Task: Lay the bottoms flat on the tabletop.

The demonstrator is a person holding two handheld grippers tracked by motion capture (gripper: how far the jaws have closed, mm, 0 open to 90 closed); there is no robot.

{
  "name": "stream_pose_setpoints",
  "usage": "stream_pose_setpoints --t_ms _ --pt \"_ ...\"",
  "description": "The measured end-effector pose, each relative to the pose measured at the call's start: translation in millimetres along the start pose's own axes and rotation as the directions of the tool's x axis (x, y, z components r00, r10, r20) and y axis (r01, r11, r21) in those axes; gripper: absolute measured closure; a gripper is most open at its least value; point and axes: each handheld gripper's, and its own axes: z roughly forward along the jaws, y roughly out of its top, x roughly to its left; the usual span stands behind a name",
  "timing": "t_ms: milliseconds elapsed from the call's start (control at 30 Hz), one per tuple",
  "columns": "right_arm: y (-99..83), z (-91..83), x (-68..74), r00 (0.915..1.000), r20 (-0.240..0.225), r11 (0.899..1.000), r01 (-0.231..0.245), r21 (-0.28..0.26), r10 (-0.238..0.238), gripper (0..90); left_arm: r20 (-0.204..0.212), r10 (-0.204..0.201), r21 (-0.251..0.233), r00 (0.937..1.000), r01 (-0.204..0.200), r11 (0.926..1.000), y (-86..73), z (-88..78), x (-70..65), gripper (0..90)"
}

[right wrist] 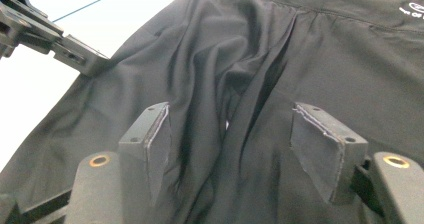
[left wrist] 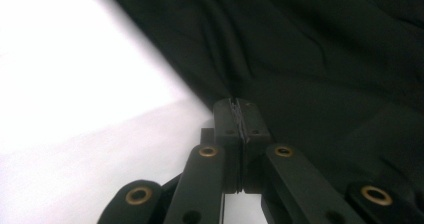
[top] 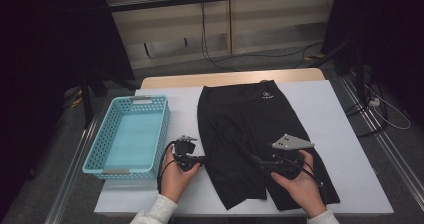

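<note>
White cloth covers the table (top: 345,149) in a dark room, black shorts (top: 250,129) spread beside a blue basket (top: 95,156); left gripper (left wrist: 239,115) pinches their edge, right gripper (right wrist: 230,139) gapes above.

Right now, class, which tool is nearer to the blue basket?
Left. The left tool sits between the basket and the black shorts, pinching their edge; the right tool hovers over the shorts, farther away.

left gripper (left wrist: 239,115): jaws pressed together, held level in the left hand (top: 176,176)
right gripper (right wrist: 230,139): jaws stood apart
</note>
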Motion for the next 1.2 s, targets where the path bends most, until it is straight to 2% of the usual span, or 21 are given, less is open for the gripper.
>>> stream_pose_setpoints --t_ms 200,267,400,467,533,633,933,1033,1067,1200 --pt "-1.6 2.8 1.7 0.9999 -0.012 1.000 0.007 0.018 -0.007 32.2 -0.013 -0.031 0.004 0.9995 0.031 0.9995 1.0 -12.5 16.4 89.4" --pt "-1.6 3.5 2.7 0.9999 -0.012 1.000 0.012 0.024 -0.012 31.9 -0.041 -0.022 -0.004 0.9989 0.021 0.9998 1.3 -16.3 19.9 89.3" --pt "-2.1 3.7 3.9 0.9996 -0.018 0.999 0.021 0.026 -0.020 31.8 -0.055 -0.042 -0.013 0.9976 0.042 0.9990 2.1 -21.4 28.6 89.4" --pt "-2.6 4.0 4.4 0.9996 -0.020 0.999 0.021 0.028 -0.020 31.8 -0.043 -0.048 -0.014 0.9979 0.047 0.9988 1.7 -22.0 29.7 89.2" --pt "-2.8 4.5 5.4 0.9995 -0.023 0.999 0.024 0.032 -0.023 31.8 -0.051 -0.027 -0.015 0.9983 0.026 0.9996 1.3 -21.5 30.1 87.5" --pt "-3.3 5.8 7.3 0.9989 -0.029 0.998 0.038 0.040 -0.037 31.8 -0.047 -0.024 -0.012 0.9986 0.024 0.9996 1.1 -21.2 29.1 86.9" --pt "-4.2 8.4 12.3 0.9969 -0.047 0.996 0.066 0.057 -0.063 31.8 -0.060 -0.031 -0.013 0.9977 0.031 0.9994 1.7 -23.7 31.5 89.0" --pt "-4.4 9.3 14.6 0.9974 -0.051 0.996 0.055 0.073 -0.051 32.7 -0.062 -0.032 -0.017 0.9976 0.031 0.9994 1.8 -24.7 32.2 89.0" --pt "-4.6 9.9 15.9 0.9972 -0.055 0.995 0.056 0.078 -0.052 33.4 -0.064 -0.032 -0.016 0.9974 0.031 0.9994 1.7 -24.6 32.4 88.9" --pt "-6.6 15.2 25.2 0.9930 -0.089 0.991 0.087 0.100 -0.078 45.3 -0.062 -0.028 -0.016 0.9977 0.027 0.9995 1.8 -23.6 31.8 88.8"
